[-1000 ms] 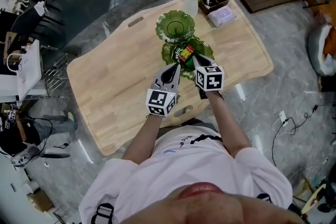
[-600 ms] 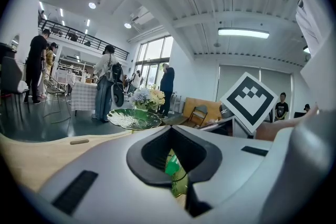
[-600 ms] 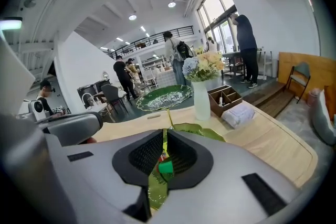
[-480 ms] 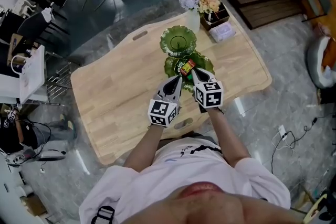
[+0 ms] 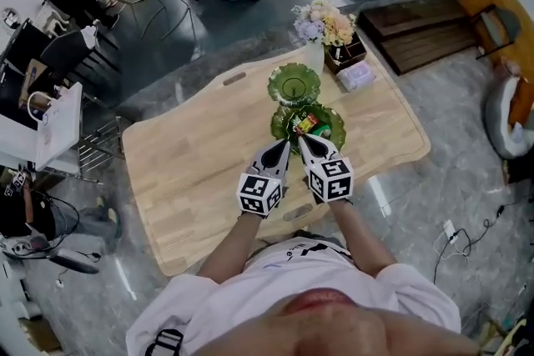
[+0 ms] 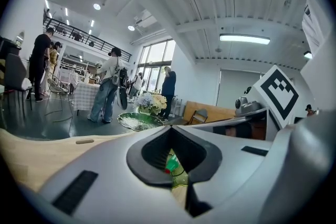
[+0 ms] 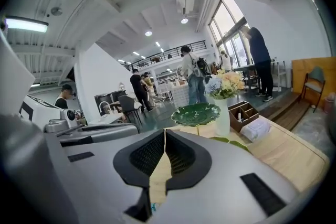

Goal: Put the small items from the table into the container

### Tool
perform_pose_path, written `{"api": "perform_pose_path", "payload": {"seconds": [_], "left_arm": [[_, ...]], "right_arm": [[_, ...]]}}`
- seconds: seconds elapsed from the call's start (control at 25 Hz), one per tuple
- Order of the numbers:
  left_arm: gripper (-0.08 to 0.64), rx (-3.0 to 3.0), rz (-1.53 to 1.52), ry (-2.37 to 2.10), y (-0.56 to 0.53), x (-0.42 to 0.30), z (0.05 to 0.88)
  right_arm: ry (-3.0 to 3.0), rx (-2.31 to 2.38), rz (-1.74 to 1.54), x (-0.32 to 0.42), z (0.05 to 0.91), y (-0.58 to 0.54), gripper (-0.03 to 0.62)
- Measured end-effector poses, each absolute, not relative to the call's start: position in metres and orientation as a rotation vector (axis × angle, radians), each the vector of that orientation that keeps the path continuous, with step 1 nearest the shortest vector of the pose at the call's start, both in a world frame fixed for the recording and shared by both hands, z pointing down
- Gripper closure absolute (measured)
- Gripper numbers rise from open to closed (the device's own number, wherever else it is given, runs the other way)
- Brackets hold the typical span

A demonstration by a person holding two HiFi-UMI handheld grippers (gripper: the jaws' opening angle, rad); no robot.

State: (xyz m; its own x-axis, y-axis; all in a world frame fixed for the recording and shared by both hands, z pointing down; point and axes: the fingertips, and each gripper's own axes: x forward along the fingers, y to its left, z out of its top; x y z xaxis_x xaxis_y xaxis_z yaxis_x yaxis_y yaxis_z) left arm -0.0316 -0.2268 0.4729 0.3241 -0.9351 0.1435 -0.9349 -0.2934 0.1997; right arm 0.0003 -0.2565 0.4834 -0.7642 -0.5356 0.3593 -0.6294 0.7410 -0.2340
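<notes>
Small colourful packets (image 5: 306, 123) are seen in the green leaf-shaped glass dish (image 5: 336, 132) at frame centre on the pale wooden worktop (image 5: 192, 154), so left gripper (image 5: 285, 144) and right gripper (image 5: 302, 138) are likely held just below it as finished, fingers together on nothing.

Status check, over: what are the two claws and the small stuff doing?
Left gripper shut, empty. Right gripper same. Small items in green dish. Nothing blocking.

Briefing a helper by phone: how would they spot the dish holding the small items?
On the wooden table, find the flower vase at the far edge. Of two green dishes before it, skip the farther dish; the nearer dish alone holds colourful packets.
</notes>
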Motion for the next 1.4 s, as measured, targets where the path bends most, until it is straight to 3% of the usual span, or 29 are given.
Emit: {"api": "perform_pose_path", "payload": {"seconds": [0.76,1.4], "left_arm": [[0.554,2.364,-0.001,-1.697,-0.113,-0.108,0.453],[0.554,2.402,-0.032,-1.698,-0.059,-0.132,0.447]], "right_arm": [[-2.737,0.956,0.428,-0.075,0.449,-0.138,0.572],[-2.738,0.993,0.398,-0.096,0.448,-0.082,0.575]]}}
